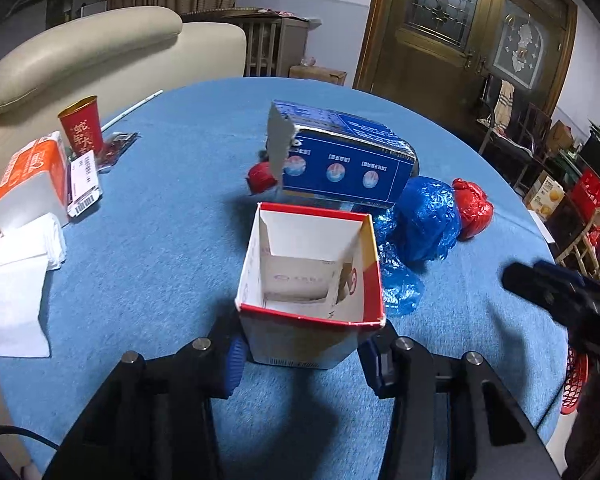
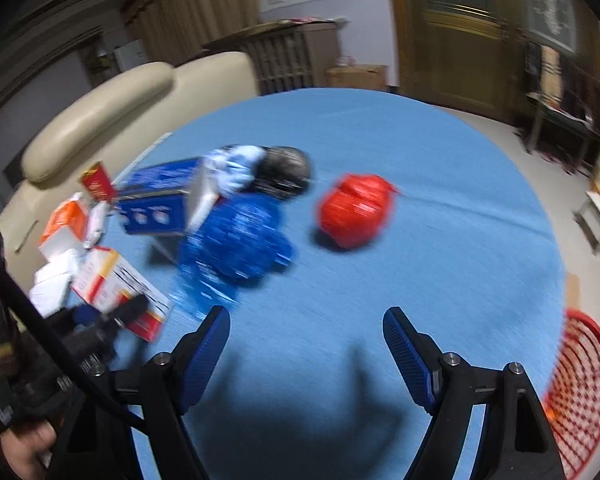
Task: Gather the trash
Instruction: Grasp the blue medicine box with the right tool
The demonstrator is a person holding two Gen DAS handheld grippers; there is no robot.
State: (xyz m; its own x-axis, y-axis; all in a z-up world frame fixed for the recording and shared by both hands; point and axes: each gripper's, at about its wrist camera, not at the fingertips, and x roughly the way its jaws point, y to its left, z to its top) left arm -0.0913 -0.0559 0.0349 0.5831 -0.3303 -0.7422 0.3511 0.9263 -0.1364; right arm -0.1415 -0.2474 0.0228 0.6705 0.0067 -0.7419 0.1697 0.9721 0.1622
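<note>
A red-and-white carton (image 1: pixel 308 280) with its top open stands on the blue table (image 1: pixel 160 240), and my left gripper (image 1: pixel 305 356) is shut on its lower sides. Behind it lie a blue box (image 1: pixel 348 160), a crumpled blue plastic bag (image 1: pixel 424 220), a red bag ball (image 1: pixel 474 208) and a smaller red ball (image 1: pixel 260 176). My right gripper (image 2: pixel 306 344) hovers open over bare cloth with nothing between its fingers. Ahead of it, blurred, are the red bag ball (image 2: pixel 356 212) to the right and the blue bag (image 2: pixel 236 240) to the left.
A red cup (image 1: pixel 82 124), an orange tissue pack (image 1: pixel 28 184) and loose white tissues (image 1: pixel 12 272) sit at the table's left. A red mesh basket (image 2: pixel 580 392) stands off the right edge. A cream sofa (image 1: pixel 80 52) is behind the table.
</note>
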